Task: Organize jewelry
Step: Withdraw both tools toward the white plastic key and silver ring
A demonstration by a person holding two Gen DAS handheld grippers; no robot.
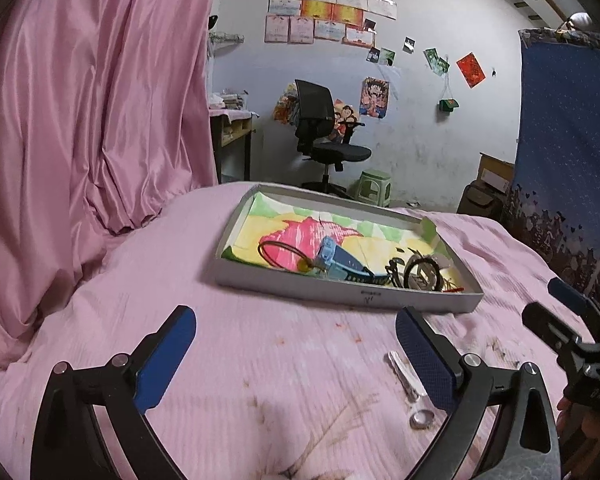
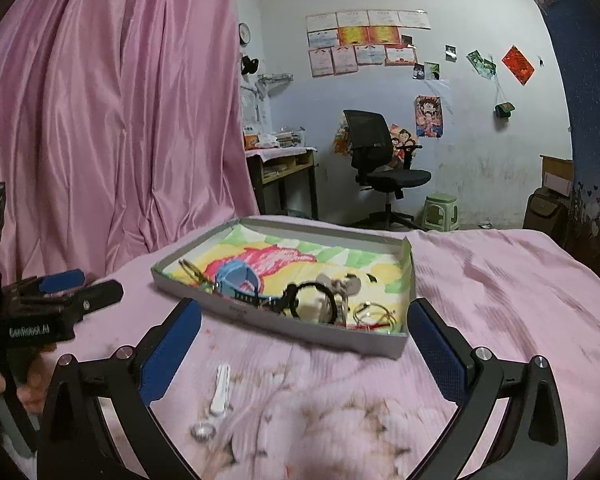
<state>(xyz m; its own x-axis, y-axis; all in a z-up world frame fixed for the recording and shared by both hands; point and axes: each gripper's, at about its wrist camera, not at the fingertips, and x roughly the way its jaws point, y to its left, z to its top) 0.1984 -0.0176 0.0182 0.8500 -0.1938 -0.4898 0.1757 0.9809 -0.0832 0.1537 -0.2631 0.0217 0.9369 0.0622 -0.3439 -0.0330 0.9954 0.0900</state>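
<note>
White hair clip (image 2: 221, 390) and small silver ring (image 2: 203, 430) lie on the pink bed (image 2: 500, 280), near the grey tray (image 2: 300, 326) holding a blue watch (image 2: 236, 280) and bracelets | your left claw (image 1: 296, 354) gapes wide, empty | your right claw (image 2: 306, 350) wide, empty
</note>
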